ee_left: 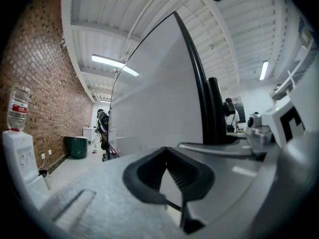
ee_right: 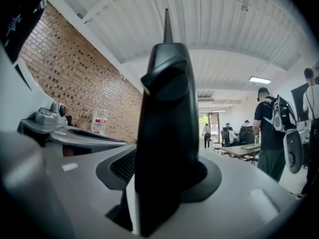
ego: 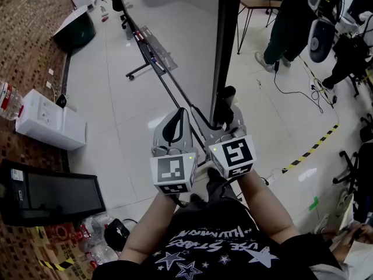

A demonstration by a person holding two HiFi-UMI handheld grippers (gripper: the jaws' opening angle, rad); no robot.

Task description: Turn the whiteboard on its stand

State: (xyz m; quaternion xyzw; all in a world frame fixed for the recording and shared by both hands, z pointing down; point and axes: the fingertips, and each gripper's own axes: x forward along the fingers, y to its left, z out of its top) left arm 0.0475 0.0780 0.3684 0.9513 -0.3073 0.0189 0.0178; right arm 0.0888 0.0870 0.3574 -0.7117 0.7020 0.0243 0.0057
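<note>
The whiteboard (ego: 175, 28) stands on its wheeled stand (ego: 141, 71) straight ahead of the person, seen nearly edge-on, with its black edge frame (ee_right: 167, 108) rising close in front of both hands; the right tool (ego: 227, 101) is spread around that frame, which stands between its jaws, and the ribbed pad (ee_right: 122, 168) seems to keep a sliver of clearance, so it does not look like a pinch; the left tool (ego: 176, 120) sits just beside it on the board's white-face side, its jaws pressed together at the tips with nothing between them; the step in hand is probably taking a hold on the edge, with no turn visibly under way; the next move would call for the right jaws to clamp on the frame and swing it steadily sideways about the board's pivot, the left tool perhaps pushing on the face; whether the left tool touches the board I cannot tell; the board's top is cut off, and the pivot and any lock are out of sight.
</note>
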